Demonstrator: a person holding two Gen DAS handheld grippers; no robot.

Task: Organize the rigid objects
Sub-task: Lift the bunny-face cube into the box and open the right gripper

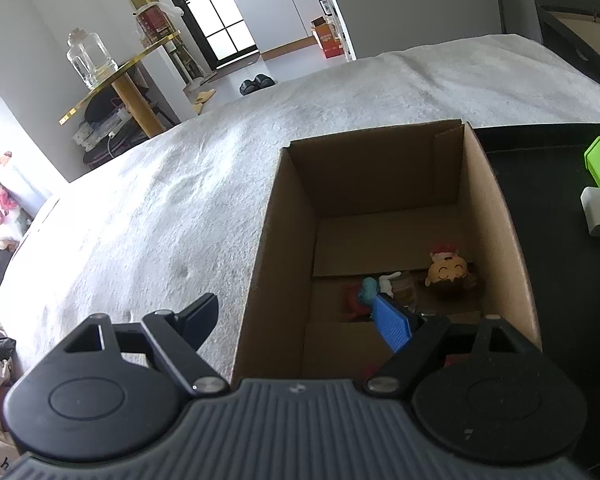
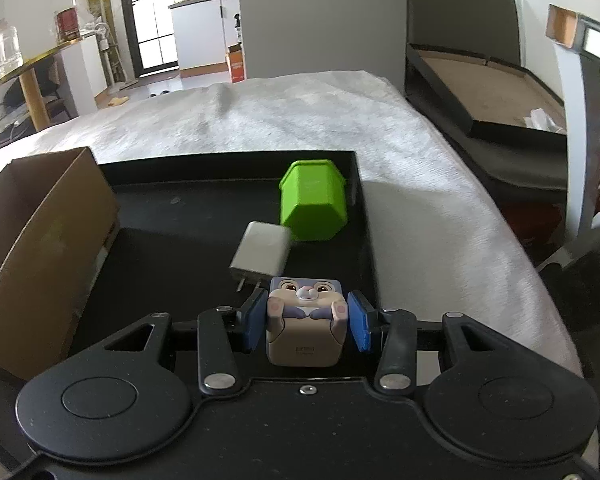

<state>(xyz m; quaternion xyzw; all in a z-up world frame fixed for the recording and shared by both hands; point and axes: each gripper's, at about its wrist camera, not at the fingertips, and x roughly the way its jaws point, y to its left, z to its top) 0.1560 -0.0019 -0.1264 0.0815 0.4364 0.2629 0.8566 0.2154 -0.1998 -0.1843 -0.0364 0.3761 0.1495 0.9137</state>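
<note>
Jaws of the right gripper (image 2: 307,322) sit narrow around a rabbit cube (image 2: 306,320), blue pads at its sides, seemingly gripping it over the black tray (image 2: 180,216). Just beyond it lie a white charger (image 2: 262,254) and a green cup (image 2: 314,204) on its side. Left gripper (image 1: 300,320) has its jaws wide, straddling the near wall of the cardboard box (image 1: 496,216), which holds small toys (image 1: 446,272). Both box and tray rest on a white bed (image 2: 300,120).
</note>
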